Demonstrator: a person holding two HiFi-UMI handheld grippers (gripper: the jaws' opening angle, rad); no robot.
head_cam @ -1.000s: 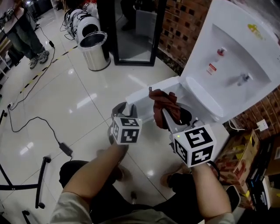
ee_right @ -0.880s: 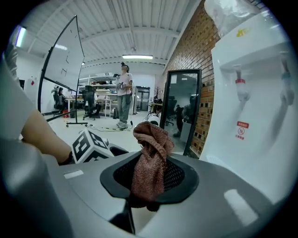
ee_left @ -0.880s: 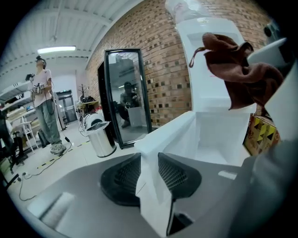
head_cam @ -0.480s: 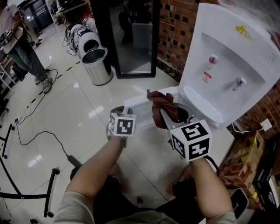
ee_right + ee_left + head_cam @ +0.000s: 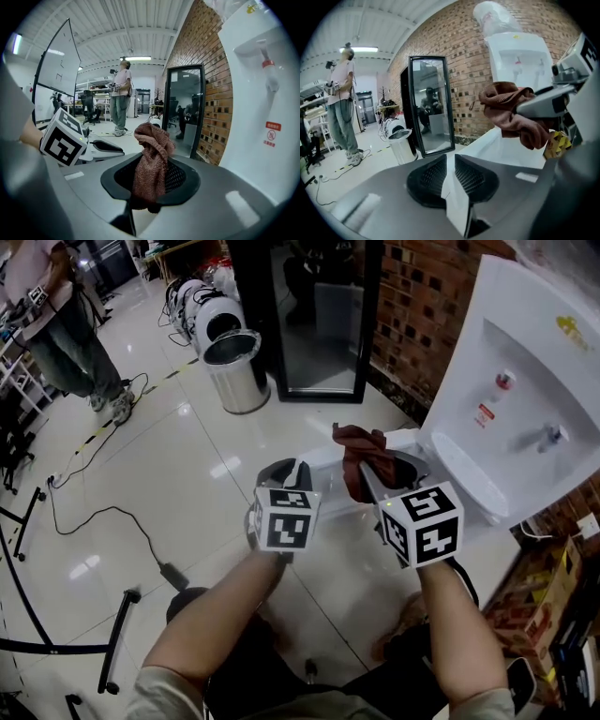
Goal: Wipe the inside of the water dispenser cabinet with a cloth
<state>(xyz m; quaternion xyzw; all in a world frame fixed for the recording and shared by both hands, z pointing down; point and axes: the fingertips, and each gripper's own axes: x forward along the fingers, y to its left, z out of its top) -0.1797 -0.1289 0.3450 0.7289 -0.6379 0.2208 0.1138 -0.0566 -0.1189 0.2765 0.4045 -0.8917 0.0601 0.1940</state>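
The white water dispenser [image 5: 525, 381] stands at the right, its low cabinet door [image 5: 323, 457] swung open and the dark cabinet opening [image 5: 410, 472] behind it. My right gripper [image 5: 364, 476] is shut on a bunched reddish-brown cloth [image 5: 359, 457], held just in front of that opening. In the right gripper view the cloth [image 5: 152, 164] hangs pinched between the pads of the right gripper [image 5: 150, 183]. My left gripper [image 5: 292, 471] hovers to the left, over the door. Its jaws are closing, with a narrow gap and nothing between them [image 5: 450, 171]. The left gripper view shows the cloth [image 5: 511, 117] at the right.
A steel bin [image 5: 236, 371] and a black-framed mirror [image 5: 319, 315] stand against the brick wall [image 5: 422, 296]. A person [image 5: 66, 324] stands at the far left. Cables [image 5: 103, 512] trail over the glossy floor. Cardboard boxes [image 5: 553, 615] sit at the right.
My left gripper has risen a little and its jaws have drawn closer together. The right gripper has shifted sideways with the cloth still in it.
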